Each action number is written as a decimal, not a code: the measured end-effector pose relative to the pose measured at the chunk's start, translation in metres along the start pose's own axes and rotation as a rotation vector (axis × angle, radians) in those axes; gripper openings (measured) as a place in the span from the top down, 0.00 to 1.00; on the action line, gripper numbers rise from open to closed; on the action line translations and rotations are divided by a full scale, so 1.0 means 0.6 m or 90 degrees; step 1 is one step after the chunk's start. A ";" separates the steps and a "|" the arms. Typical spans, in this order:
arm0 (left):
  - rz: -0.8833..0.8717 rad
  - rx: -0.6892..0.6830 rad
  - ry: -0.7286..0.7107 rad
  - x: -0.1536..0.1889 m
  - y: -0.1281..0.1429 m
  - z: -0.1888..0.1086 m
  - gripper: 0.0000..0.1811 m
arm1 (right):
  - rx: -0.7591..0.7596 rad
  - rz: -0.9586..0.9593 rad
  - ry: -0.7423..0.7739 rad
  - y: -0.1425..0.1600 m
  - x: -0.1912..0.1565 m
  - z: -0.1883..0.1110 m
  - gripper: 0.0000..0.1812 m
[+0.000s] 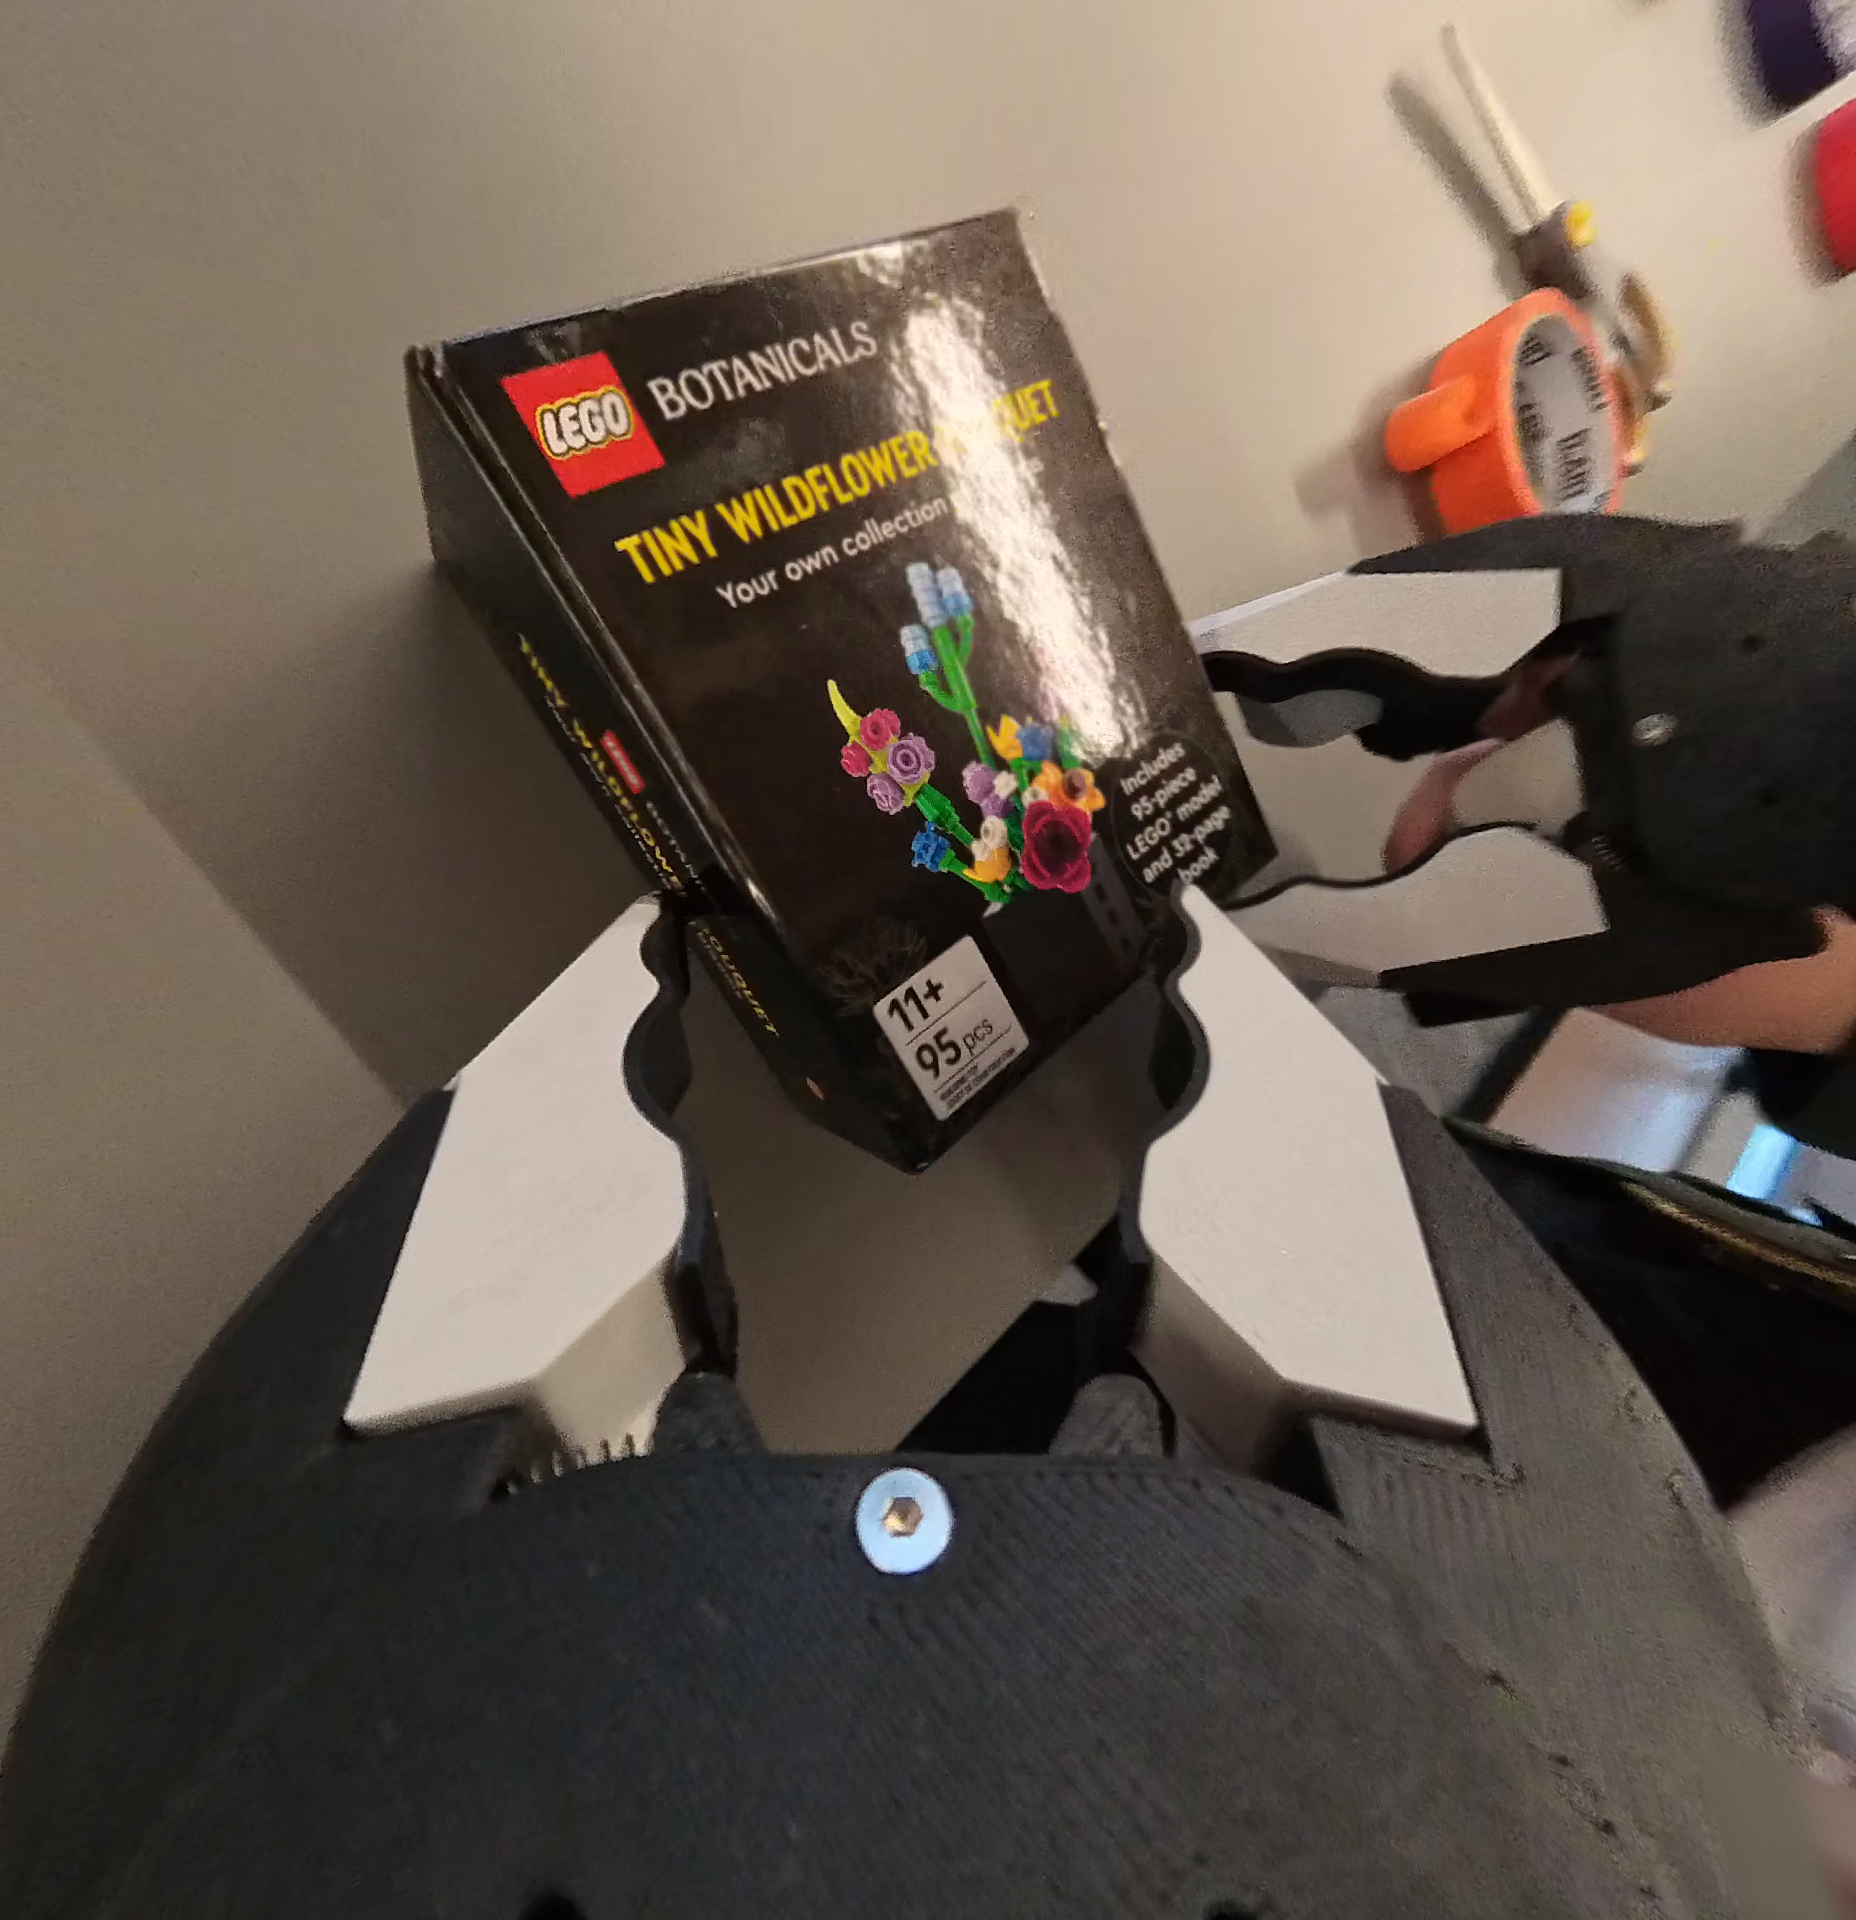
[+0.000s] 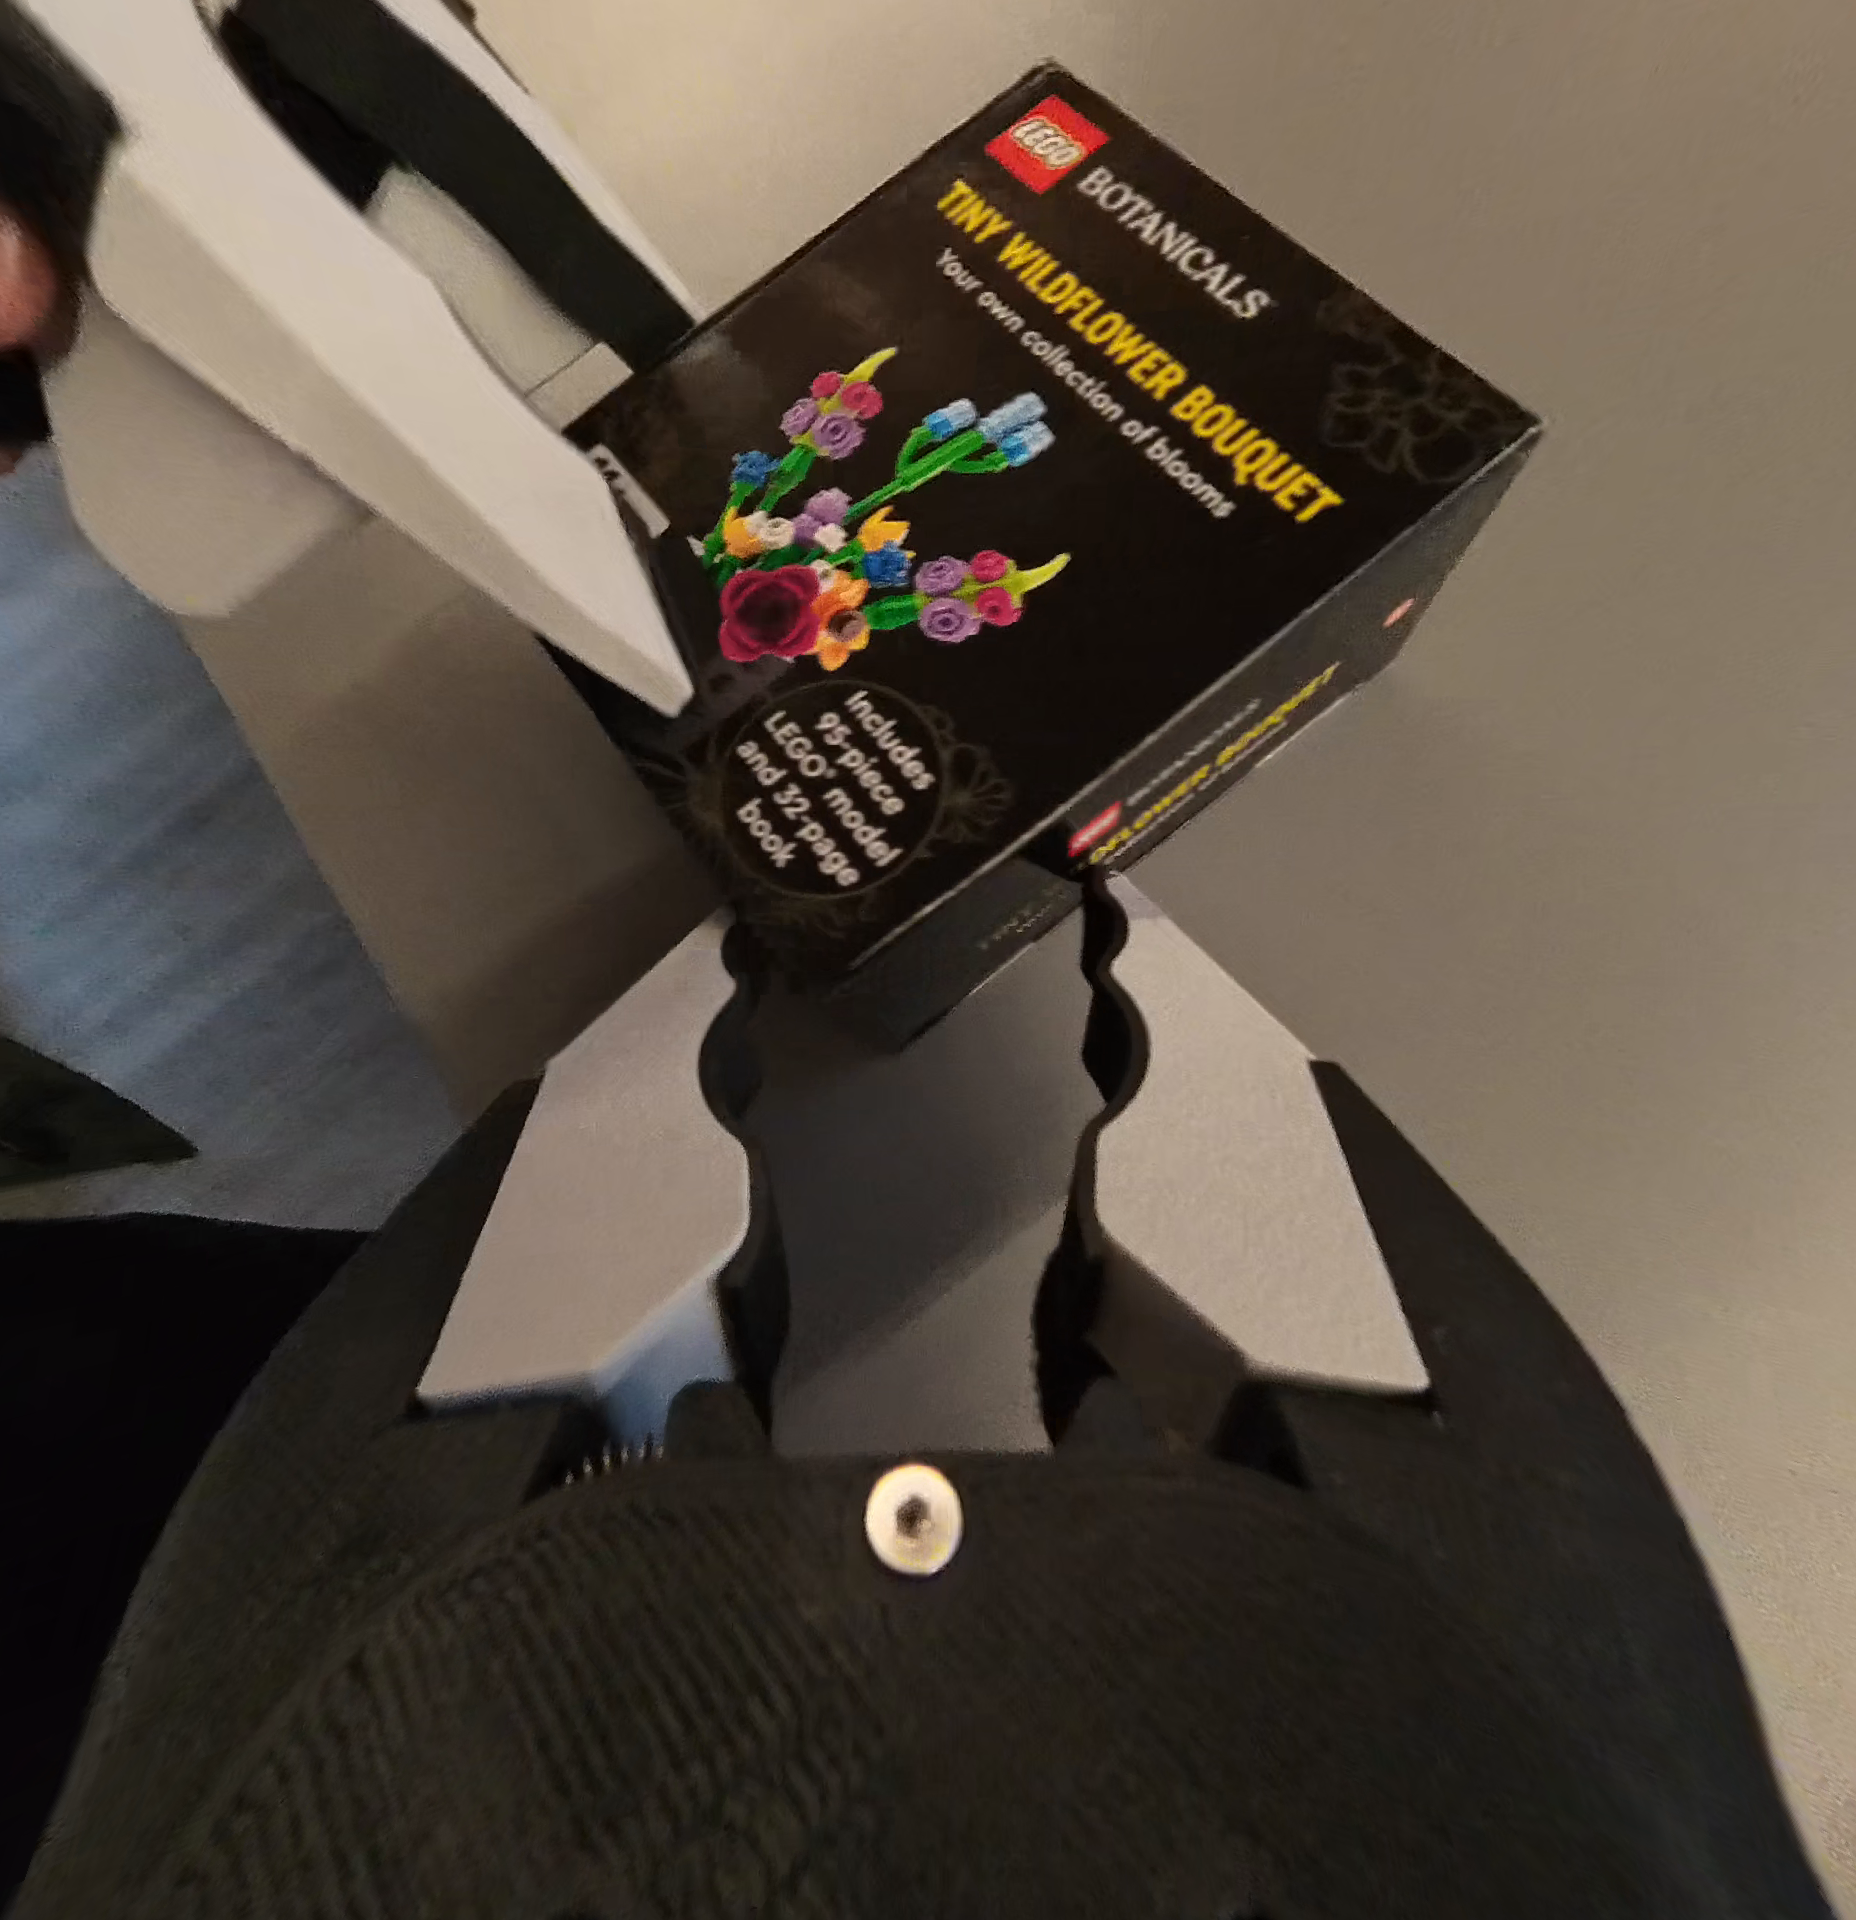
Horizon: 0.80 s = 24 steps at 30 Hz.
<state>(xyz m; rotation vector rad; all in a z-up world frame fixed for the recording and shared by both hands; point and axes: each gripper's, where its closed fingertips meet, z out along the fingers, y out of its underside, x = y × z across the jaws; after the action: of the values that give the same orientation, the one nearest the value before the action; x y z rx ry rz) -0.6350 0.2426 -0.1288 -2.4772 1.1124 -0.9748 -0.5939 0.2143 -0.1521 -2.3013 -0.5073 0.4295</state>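
A black glossy box (image 1: 851, 623) with a picture of a toy flower bouquet hangs tilted in the air in front of a beige wall. My left gripper (image 1: 924, 909) is shut on its lower corner, one finger on each side. My right gripper (image 2: 913, 904) is shut on the neighbouring corner of the box (image 2: 1111, 520), by the round badge. In the left wrist view the right gripper (image 1: 1230, 774) reaches in from the right and straddles the box's right edge. In the right wrist view a white finger (image 2: 384, 416) of the left gripper lies across the box's face from the upper left.
An orange tape roll (image 1: 1516, 416) hangs on a peg on the wall at the right, with blurred hanging tools (image 1: 1506, 156) and a red thing (image 1: 1849, 197) above it. A person's arm (image 1: 1734, 997) and a light blue sleeve (image 2: 72, 727) are close by.
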 end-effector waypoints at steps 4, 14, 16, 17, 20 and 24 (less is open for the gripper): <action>-0.004 -0.024 -0.042 -0.005 -0.003 0.016 0.47 | -0.002 -0.015 -0.009 -0.002 0.005 0.002 0.68; -0.154 0.098 0.091 0.048 -0.053 0.058 0.43 | -0.086 -0.140 0.081 -0.016 0.060 -0.069 0.70; -0.207 0.127 0.173 0.062 -0.063 0.061 0.43 | -0.085 -0.199 0.100 -0.030 0.067 -0.091 0.70; -0.220 0.134 0.204 0.067 -0.065 0.062 0.43 | -0.088 -0.230 0.104 -0.034 0.068 -0.098 0.71; -0.235 0.157 0.237 0.065 -0.063 0.056 0.43 | -0.098 -0.291 0.107 -0.043 0.063 -0.102 0.71; -0.290 0.199 0.279 0.054 -0.061 0.039 0.46 | -0.110 -0.344 0.110 -0.066 0.051 -0.093 0.71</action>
<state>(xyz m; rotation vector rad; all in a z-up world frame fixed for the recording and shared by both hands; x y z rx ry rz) -0.5832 0.2426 -0.1139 -2.3534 0.4307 -1.7341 -0.5519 0.2222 -0.0907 -2.2144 -1.0704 -0.0783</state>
